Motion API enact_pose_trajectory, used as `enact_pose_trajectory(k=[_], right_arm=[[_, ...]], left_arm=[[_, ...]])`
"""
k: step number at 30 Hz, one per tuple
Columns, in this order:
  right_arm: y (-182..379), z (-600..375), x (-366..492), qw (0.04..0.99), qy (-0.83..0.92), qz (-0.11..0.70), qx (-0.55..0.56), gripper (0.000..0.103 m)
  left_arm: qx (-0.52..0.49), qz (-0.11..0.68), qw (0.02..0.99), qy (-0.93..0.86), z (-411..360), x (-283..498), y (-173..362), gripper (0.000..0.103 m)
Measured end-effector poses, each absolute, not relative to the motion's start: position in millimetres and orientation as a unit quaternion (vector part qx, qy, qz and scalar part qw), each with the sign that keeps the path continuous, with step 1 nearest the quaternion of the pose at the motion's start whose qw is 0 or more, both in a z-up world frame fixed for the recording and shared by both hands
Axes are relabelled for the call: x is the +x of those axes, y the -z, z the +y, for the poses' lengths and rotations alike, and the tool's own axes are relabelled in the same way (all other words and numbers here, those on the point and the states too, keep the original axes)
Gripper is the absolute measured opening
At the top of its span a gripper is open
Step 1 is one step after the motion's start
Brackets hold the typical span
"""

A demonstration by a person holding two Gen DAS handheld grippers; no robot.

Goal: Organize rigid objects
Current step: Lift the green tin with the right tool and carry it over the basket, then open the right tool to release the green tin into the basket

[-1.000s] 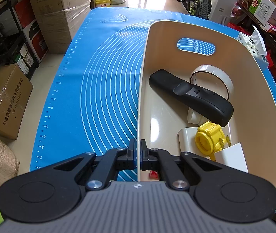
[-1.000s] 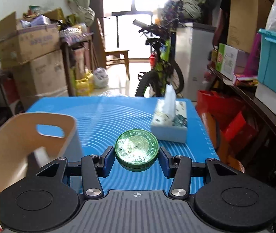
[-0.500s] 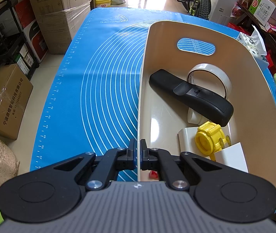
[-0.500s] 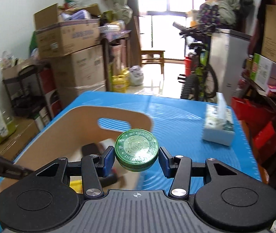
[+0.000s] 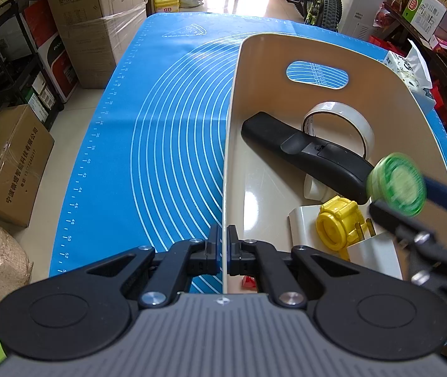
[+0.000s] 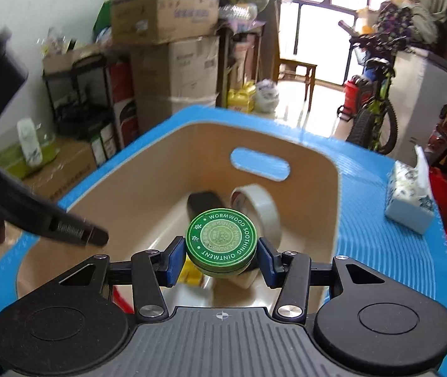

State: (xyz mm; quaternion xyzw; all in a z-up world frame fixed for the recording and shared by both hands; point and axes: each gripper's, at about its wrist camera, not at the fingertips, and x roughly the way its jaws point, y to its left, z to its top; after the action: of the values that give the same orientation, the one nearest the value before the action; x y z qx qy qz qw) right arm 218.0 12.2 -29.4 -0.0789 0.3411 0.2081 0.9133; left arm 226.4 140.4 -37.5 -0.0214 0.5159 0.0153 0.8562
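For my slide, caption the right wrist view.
Right gripper holds a green ointment tin over the beige bin, above the tape roll.

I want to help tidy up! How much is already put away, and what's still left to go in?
Already in the beige plastic bin: a black remote, clear tape roll, yellow plastic piece and white box. The left gripper pinches the bin's wall. The right gripper holds the round green ointment tin over the bin, unreleased. A tissue box sits outside.

The green tin [image 6: 221, 241] has a lid that reads "WORMWOOD SOOTHING OINTMENT". The blue mat [image 5: 173, 144] carries ruler numbers, 36 to 52 legible. Chinese print on the cardboard box [image 5: 13, 163] is unclear.
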Motion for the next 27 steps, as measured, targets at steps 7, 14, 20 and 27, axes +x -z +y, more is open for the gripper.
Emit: enact_pose_trajectory(k=[7, 14, 20, 27], right_arm=[[42, 23, 222, 0.897, -0.208, 0.379, -0.091, 0.054], [48, 20, 229, 0.89, -0.205, 0.399, -0.08, 0.06], [42, 16, 218, 0.898, -0.208, 0.381, -0.07, 0.071], [22, -11, 212, 0.907, -0.189, 0.377, -0.012, 0.08]], left_arm=[[-0.021, 0.515, 0.857, -0.014, 140, 227, 37, 0.005], [-0.019, 0.514, 0.857, -0.016, 138, 227, 38, 0.005], [-0.013, 0.498, 0.867, -0.016, 135, 223, 33, 0.005], [-0.007, 0.476, 0.879, -0.018, 127, 212, 22, 0.036]])
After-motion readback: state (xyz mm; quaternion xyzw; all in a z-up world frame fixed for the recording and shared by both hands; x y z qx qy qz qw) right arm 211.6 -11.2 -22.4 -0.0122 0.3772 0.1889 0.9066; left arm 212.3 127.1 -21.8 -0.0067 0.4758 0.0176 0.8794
